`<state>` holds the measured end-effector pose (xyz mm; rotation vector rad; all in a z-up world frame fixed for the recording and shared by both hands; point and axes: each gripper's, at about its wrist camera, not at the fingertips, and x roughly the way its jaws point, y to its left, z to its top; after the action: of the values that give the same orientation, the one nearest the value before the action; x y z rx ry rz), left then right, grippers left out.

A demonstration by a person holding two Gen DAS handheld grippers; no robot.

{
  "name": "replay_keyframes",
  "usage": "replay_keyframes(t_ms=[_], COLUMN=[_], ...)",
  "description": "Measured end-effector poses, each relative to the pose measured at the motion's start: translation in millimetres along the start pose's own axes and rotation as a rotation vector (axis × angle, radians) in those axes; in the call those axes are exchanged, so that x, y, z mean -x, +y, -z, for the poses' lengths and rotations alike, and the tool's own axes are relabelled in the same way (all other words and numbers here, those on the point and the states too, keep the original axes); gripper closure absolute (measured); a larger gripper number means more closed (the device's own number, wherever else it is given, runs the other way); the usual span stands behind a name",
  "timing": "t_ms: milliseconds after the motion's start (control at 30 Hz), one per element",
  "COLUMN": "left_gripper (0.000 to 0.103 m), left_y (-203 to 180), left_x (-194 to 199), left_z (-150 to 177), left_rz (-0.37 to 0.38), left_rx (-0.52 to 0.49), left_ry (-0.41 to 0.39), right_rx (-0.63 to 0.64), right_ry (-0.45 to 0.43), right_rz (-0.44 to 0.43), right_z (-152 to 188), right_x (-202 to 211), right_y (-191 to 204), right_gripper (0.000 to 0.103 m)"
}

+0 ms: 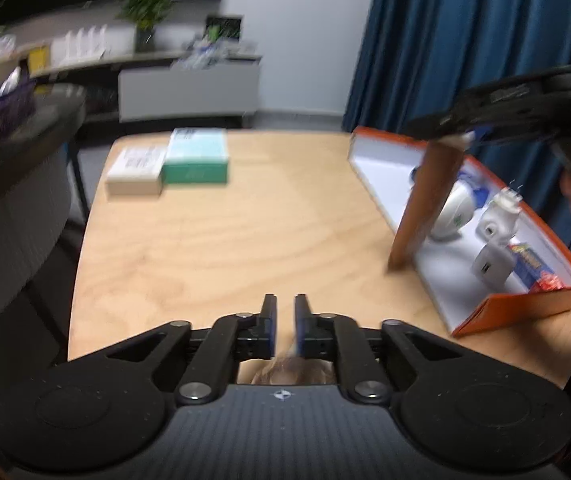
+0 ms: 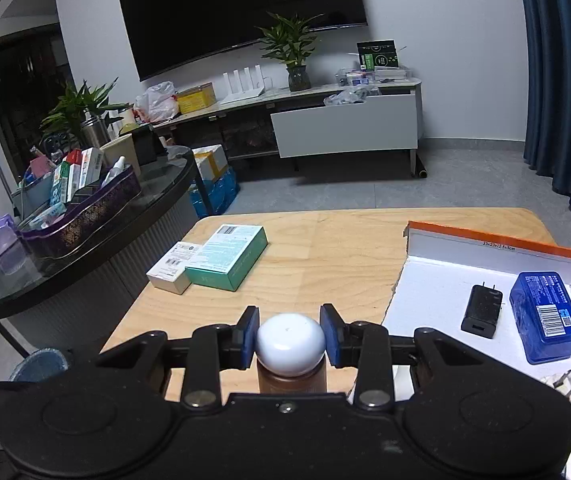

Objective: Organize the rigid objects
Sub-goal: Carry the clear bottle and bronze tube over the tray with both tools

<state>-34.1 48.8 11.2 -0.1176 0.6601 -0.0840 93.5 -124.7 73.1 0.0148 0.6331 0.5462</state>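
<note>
Gripping a brown bottle (image 2: 291, 380) by its white rounded cap (image 2: 290, 343), the right tongs (image 2: 290, 336) have both blue pads pressed against the cap's sides. From the left wrist view the bottle (image 1: 425, 204) stands tilted, its lower end on the wooden tabletop (image 1: 245, 240) just beside the near wall of the orange tray (image 1: 525, 304), and its upper end under the right tongs (image 1: 459, 136).

The left tongs (image 1: 285, 320) hang low over the near edge of the tabletop, with the fingers almost together and only a narrow gap between them (they hold nothing).

Inside the white-lined orange tray (image 2: 485, 236) lie a black charger (image 2: 481, 312) and, just beside it, a blue box (image 2: 545, 316) with a barcode label. The left wrist view shows more things in the tray: a white rounded device (image 1: 455, 212), a white charger (image 1: 491, 266) and a colourful small pack (image 1: 533, 272).

At the far left of the tabletop a teal box (image 2: 227, 258) and a smaller white box (image 2: 173, 268) lie flat, side by side and touching.
</note>
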Motion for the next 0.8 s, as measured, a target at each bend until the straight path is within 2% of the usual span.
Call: replay_keyframes(t_ms=[33,67,100,167,233,367,567,667,733,767,800], left_gripper=[0.077,0.056,0.029,0.019,0.018,0.017,0.015,0.013,0.028,0.043,0.052], left_y=[2.7,4.5,4.9,-1.0,-11.4,-30.8,-20.6,-25.7,-23.8,-22.3,-20.2], left_x=[1.6,5.2,8.5,14.3,15.6,4.3,3.9,7.8,9.7,11.0,11.0], left_z=[4.7,9.2,12.7,18.9,21.1,32.2,30.3,36.7,35.4,34.2,32.7], left_rz=[0.002,0.021,0.038,0.037,0.081,0.076,0.009,-0.031,-0.042,-0.048,-0.057], left_rx=[0.008,0.008,0.001,-0.037,-0.111,-0.291,-0.183,-0.205,-0.182,-0.167,-0.152], left_ry=[0.001,-0.007,-0.009,-0.025,-0.025,0.027,0.055,0.039,0.035,0.03,0.024], right_rx=[0.0,-0.005,-0.016,-0.035,-0.044,-0.038,-0.054,-0.061,-0.061,-0.059,-0.059], right_ry=[-0.004,-0.008,-0.012,-0.017,-0.019,-0.023,-0.043,-0.051,-0.056,-0.059,-0.06], right_rz=[0.003,0.002,0.0,-0.004,-0.005,-0.01,-0.001,-0.004,-0.007,-0.008,-0.01], right_z=[0.3,0.8,1.2,2.3,3.5,5.2,7.1,6.8,6.3,6.3,6.0], right_x=[2.6,5.3,7.9,11.7,13.0,17.6,29.2,31.8,33.2,34.1,34.3], right_y=[-0.9,-2.8,-5.0,-8.9,-10.4,-11.6,-13.9,-12.0,-10.2,-9.2,-8.7], right_gripper=[0.062,0.062,0.062,0.062,0.062,0.062,0.062,0.062,0.062,0.062,0.062])
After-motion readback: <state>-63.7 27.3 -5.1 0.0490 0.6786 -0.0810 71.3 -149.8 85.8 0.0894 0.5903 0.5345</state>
